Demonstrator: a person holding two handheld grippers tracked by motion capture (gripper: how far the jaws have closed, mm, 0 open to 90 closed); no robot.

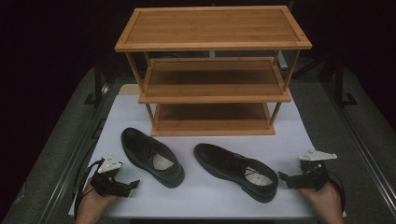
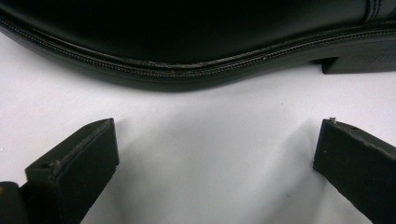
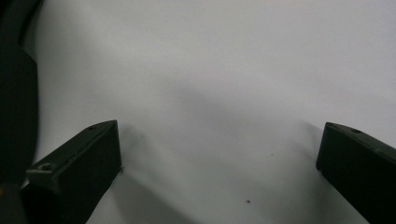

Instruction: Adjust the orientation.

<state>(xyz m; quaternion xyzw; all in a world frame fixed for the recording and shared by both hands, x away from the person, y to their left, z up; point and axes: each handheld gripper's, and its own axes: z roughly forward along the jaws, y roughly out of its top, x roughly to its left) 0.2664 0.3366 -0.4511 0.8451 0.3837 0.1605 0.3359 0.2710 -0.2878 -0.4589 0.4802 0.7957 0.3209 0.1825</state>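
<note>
Two black leather shoes lie on the white table [image 1: 205, 191] in front of a wooden three-shelf rack [image 1: 212, 28]. The left shoe [image 1: 152, 156] points toe away and to the left, and the right shoe [image 1: 236, 170] lies the same way. My left gripper [image 1: 133, 185] rests at the front left, open, its jaws aimed at the left shoe's side [image 2: 187, 37] with a strip of bare table between. My right gripper [image 1: 284, 177] sits at the front right, open, just beside the right shoe's heel [image 3: 16, 93]. Nothing is between either pair of jaws [image 2: 217, 140] [image 3: 219, 140].
All three shelves of the rack are bare, the lowest [image 1: 212, 119] sitting close to the table top just behind the shoes. Dark metal rails [image 1: 359, 140] run along both sides of the table. The table's front edge lies right by my hands.
</note>
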